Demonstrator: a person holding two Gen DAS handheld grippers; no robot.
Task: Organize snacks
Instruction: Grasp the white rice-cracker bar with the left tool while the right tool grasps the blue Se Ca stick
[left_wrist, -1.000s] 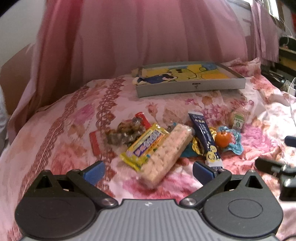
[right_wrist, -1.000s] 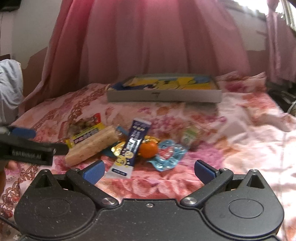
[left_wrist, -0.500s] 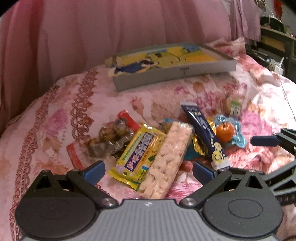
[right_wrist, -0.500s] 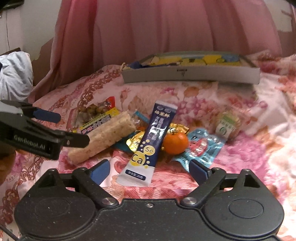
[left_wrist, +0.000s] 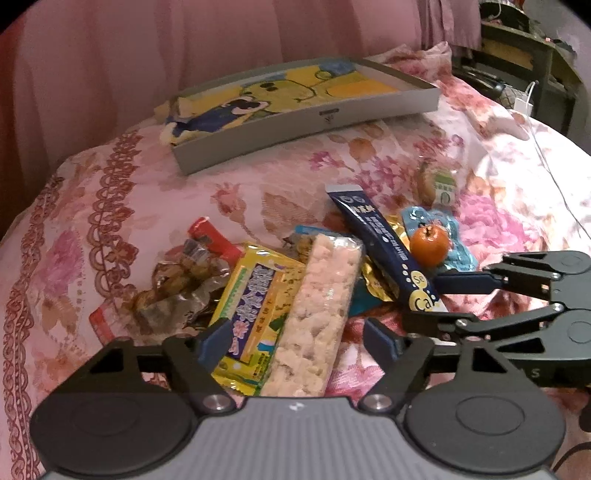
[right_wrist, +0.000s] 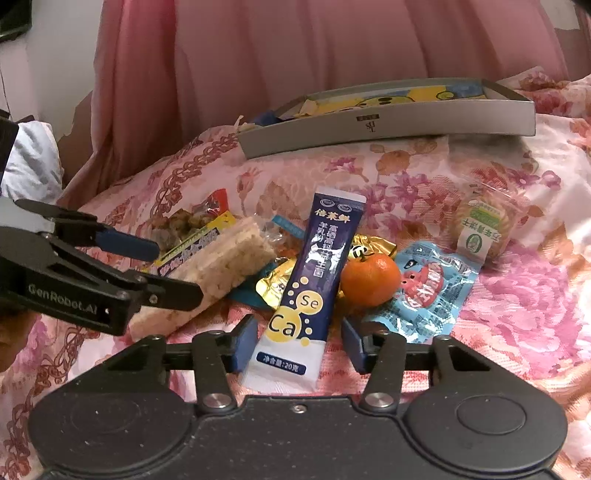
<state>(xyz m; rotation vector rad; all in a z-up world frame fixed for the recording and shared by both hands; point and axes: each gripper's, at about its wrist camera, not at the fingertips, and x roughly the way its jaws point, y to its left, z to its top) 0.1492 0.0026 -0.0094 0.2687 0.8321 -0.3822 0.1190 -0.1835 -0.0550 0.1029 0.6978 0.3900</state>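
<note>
The left gripper (left_wrist: 295, 341) is standing open, its fingers straddling the near ends of the rice-crisp bar (left_wrist: 317, 317) and the yellow wafer pack (left_wrist: 251, 314); neither blue pad is clearly pressing on them. The nut bag (left_wrist: 177, 284) is lying just beyond its left finger.

The right gripper (right_wrist: 299, 341) is also open, its fingers flanking the near end of the navy sachet (right_wrist: 310, 280); contact cannot be confirmed. The orange (right_wrist: 370, 280) is sitting just beyond its right finger, touching the sachet's edge and resting on the blue pouch (right_wrist: 432, 284). The green-labelled cake (right_wrist: 480, 229) is lying further out to the right, and the grey tray (right_wrist: 388, 125) is sitting well beyond the whole pile on the floral bedspread (right_wrist: 517, 295).

Both tools are being held low and nearly level, pointing toward the tray. In the left wrist view the right gripper is reaching in from the right, side-on, with its blue-padded tip beside the sachet's lower end. In the right wrist view the left gripper is reaching in from the left, its tips overlapping the bar.

Only the left wrist view is showing the nut bag in full and dark furniture (left_wrist: 524, 55) to the far right. Only the right wrist view is showing the cake's label clearly and a white cloth (right_wrist: 33, 158) at the far left.
</note>
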